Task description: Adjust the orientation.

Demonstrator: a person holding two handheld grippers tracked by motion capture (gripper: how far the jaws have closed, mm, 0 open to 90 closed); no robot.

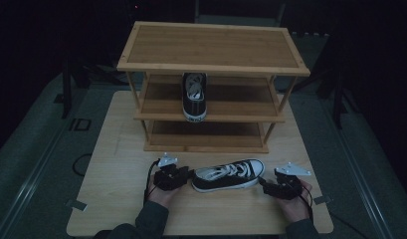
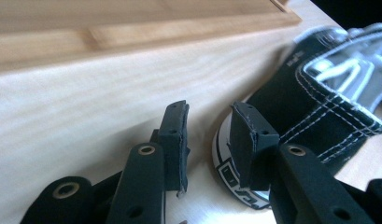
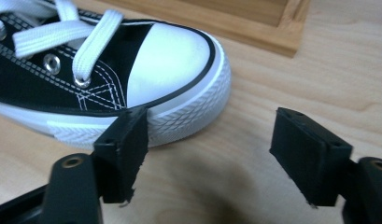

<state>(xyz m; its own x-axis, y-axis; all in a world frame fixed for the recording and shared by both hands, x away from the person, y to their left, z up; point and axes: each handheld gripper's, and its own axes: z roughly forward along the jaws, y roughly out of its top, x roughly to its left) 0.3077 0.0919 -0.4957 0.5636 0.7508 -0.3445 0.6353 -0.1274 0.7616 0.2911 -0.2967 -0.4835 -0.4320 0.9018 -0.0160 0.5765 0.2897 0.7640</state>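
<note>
Two grippers flank the second sneaker, ready to lift it to the rack.

The black-and-white sneaker (image 1: 228, 175) lies on the table (image 1: 116, 169) before the bamboo shoe rack (image 1: 211, 47), its mate (image 1: 194, 96) on the middle shelf. The left gripper (image 2: 208, 128), slightly parted, is at the heel; the right gripper (image 3: 212, 154), wide open, is at the toe; neither holds anything. Next, probably, closing on the shoe.

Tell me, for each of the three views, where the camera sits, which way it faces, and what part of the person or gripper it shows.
High view: above the person's side, facing forward and down on the table and shoe rack; both forearms, left gripper and right gripper show.
Left gripper view: on the left gripper, facing the heel of the shoe on the table; its two black jaws show.
Right gripper view: on the right gripper, facing that shoe's white toe cap; its jaws stand wide apart.
All three share this shoe.
</note>
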